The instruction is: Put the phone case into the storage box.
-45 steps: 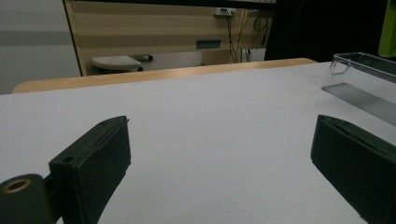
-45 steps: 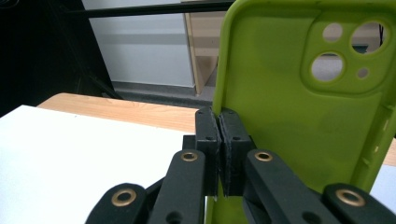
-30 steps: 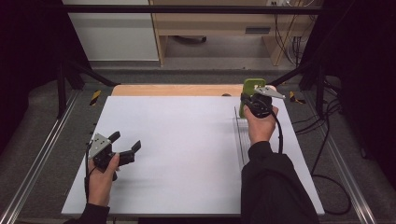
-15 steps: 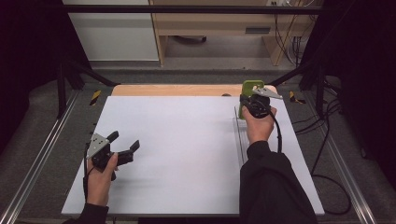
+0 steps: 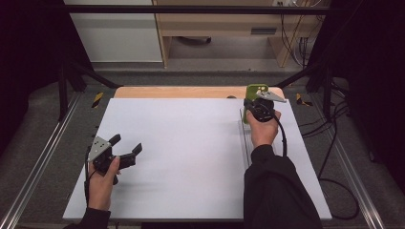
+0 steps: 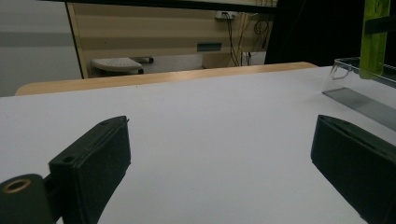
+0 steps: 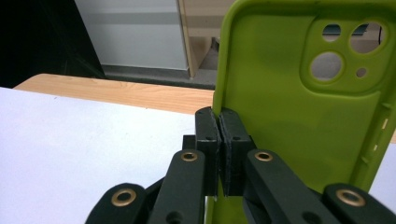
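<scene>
White surface [image 5: 191,148]: a pale sheet covers most of it, and a strip of bare wood shows along the far edge.
Left claw [image 5: 128,151]: held low over the near-left part of the sheet by the person's left hand, with a grey three-cornered plate on top. Its jaws stand wide apart with only bare sheet between them, as the left gripper view shows.
Middle of the sheet: open white space lies between the two claws, which are well apart.
Clear tray [image 5: 244,138]: a narrow see-through plastic holder lies along the right side of the sheet, running from near to far. In the left gripper view its raised clear lip [image 6: 348,70] stands at the right edge. Whether anything lies inside it cannot be told.
Right claw [image 7: 219,140]: held by the person's right hand, in a dark sleeve, over the far end of the tray. Its jaws are pressed together on the left edge of the phone case.
Green phone case [image 7: 299,107]: lime green, upright, inner side facing the right gripper view's camera, camera holes at its top right. In the high view it [image 5: 255,89] sits at the far right of the sheet, by the wooden strip.
Surroundings: dark floor, metal rails at both sides, loose black cables [image 5: 334,157] at the right, pale wooden furniture beyond.
</scene>
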`<state>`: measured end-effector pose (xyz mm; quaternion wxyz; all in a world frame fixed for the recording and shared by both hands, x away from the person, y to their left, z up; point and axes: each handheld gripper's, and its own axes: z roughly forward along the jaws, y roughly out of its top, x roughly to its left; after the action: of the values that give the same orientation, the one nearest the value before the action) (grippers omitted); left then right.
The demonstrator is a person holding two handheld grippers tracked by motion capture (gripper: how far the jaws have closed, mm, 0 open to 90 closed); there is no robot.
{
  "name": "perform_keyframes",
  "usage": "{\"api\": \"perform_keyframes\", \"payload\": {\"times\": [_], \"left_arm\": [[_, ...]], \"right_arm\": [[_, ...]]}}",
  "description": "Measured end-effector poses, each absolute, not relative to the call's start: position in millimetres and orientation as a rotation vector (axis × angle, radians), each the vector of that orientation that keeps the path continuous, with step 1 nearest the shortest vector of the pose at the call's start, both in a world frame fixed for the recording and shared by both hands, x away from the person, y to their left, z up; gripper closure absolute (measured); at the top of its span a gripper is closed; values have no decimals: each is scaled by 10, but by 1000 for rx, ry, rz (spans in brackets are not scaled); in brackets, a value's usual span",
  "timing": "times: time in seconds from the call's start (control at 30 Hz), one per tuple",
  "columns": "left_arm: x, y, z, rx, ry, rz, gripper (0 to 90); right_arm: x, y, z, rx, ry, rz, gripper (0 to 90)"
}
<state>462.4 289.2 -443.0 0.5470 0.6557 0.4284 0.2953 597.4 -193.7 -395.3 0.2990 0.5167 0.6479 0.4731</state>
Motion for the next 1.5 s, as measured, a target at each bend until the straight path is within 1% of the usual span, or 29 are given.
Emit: {"api": "perform_keyframes", "payload": {"times": [1.5], "left_arm": [[4633, 2962, -4444, 1554, 1031, 715, 42]], "right_arm": [[6136, -1921, -4161, 1396, 1736, 1197, 881]]}}
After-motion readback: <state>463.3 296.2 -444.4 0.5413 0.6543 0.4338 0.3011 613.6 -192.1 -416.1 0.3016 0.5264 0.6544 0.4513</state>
